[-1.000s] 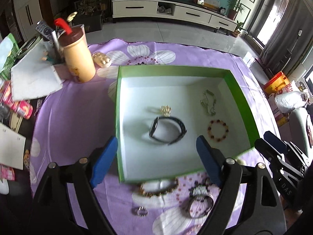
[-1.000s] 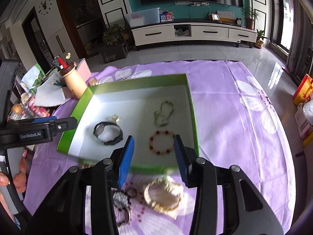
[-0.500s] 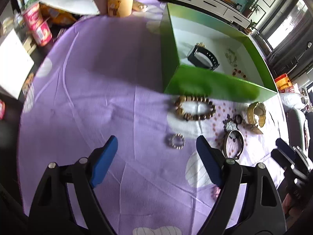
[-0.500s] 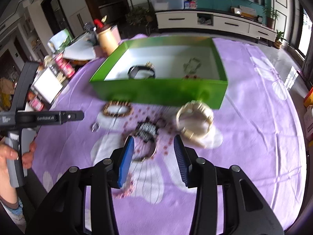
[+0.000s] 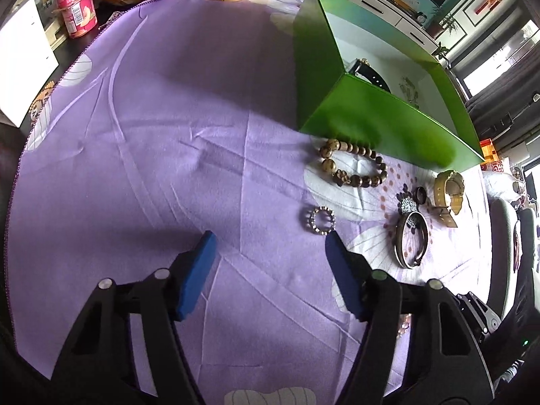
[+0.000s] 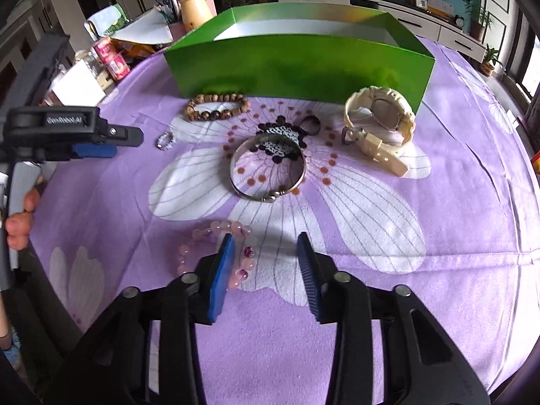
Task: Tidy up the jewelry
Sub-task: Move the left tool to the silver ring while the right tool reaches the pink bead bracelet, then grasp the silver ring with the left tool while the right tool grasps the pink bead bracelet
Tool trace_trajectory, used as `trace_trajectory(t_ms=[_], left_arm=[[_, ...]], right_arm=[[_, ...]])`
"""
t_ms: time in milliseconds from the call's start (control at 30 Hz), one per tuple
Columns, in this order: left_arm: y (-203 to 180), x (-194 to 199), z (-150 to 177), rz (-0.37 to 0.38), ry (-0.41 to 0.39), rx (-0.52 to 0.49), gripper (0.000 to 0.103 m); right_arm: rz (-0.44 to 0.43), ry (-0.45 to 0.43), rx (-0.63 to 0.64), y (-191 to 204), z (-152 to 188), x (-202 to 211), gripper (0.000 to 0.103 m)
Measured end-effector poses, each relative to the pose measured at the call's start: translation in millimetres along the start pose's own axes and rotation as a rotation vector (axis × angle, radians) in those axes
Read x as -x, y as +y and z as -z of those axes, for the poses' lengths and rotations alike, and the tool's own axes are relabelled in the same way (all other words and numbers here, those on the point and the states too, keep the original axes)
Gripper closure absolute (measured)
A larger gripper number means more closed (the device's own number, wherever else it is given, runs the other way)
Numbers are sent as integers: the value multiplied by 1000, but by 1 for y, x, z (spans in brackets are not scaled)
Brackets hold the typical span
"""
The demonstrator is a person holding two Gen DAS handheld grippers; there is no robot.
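Six pieces lie loose on the purple flower-print cloth of the desk (image 6: 455,202), outside the green cardboard box with white inside (image 6: 297,64). Judged from this, the sorting is partly done: at least a black-strap watch (image 5: 369,74) and a pale chain-like piece (image 5: 410,89) already sit in the box; the rest of its floor is hidden.

Left gripper (image 5: 270,241): fingers spread wide, holding nothing. Small sparkling silver ring (image 5: 322,221) lies just ahead of the right-hand finger, off the gap's centre. Brown wooden bead bracelet (image 5: 351,163) is farther ahead, touching or nearly touching the box wall.

Right gripper (image 6: 266,244): fingers parted, holding nothing. Pink translucent bead bracelet (image 6: 233,249) lies under and beside the left-hand finger, partly hidden by it. Ahead of the gap: plain silver bangle (image 6: 268,168), a black-and-white beaded ornament (image 6: 280,141) overlapping its far edge, and a small dark ring (image 6: 310,125) just beyond. Cream plastic wristwatch (image 6: 379,119) is ahead and to the right, close to the box.

Remaining: all loose pieces to go in the box. Likely next picks are the sparkling ring and the pink bracelet.
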State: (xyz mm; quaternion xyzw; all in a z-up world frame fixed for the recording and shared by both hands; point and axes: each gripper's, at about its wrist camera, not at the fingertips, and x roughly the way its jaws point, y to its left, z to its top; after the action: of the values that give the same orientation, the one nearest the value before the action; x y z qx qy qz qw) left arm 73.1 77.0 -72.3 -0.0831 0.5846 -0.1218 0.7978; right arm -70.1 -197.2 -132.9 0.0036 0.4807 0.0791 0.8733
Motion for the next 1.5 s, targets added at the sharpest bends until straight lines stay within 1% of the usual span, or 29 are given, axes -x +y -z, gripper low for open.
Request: trace_trajectory(t_ms=[33,100,133,167,267,300,367,433,500,567,767,900,1033,1100,1133,1167,1200,1333,1433,1500], left_arm=[[0,-2,-1,-2,5,-1,43],[-3,-4,-4,-18,3,-12,45],[-4,-5,-5,-22,3,-16,45],[-5,-6,-6,-24,3,-18,46],[-8,-7,-9,-19,8,-26,49],[-10,-8,-9,-6,10,-28,51],[-14,-8,-10,0,11,-38,52],[-21,-11,-10,-16,13,-60,53],[-27,-15,-11,-29,17,-79,58],[-33,-17,-11,-34,17,-96,61],[-46,-21,-10,-36,20,-142,61],[-58,-26,-10,-78,9,-186,61],[-72,-31,-6,-157,-18,-260,61],[-74,-32,-4,-179,-26,-286,68],[-71,-29,-4,-177,-27,-289,70],[-70,-29,-5,-175,-29,-292,77],[-68,-29,-6,-171,-28,-294,83],[-64,-27,-8,-147,-19,-287,83],[-59,-25,-11,-81,1,-241,83],[-59,-22,-10,-80,-6,-237,83]], right_arm=[[21,-5,15,3,-1,0,72],[60,-17,51,10,-1,-1,75],[62,-22,65,12,0,-1,77],[54,-27,73,14,0,-1,85],[52,-35,82,16,0,0,95],[49,-34,78,15,0,0,95],[37,-31,60,11,0,2,95],[36,-33,49,8,1,1,95],[34,-36,35,5,0,2,95],[31,-33,25,3,0,1,95],[16,-36,9,-2,0,2,95],[12,-34,10,-2,-1,0,95],[7,-35,2,-4,-2,-1,95],[7,-36,0,-4,-2,-1,95],[5,-36,0,-4,-2,-1,95],[5,-36,0,-4,-2,-2,95],[3,-36,-2,-5,-2,-2,95],[-11,-42,-16,-6,-4,1,95],[-23,-53,-24,-8,-7,6,95],[-28,-64,-23,-8,-9,10,95]])
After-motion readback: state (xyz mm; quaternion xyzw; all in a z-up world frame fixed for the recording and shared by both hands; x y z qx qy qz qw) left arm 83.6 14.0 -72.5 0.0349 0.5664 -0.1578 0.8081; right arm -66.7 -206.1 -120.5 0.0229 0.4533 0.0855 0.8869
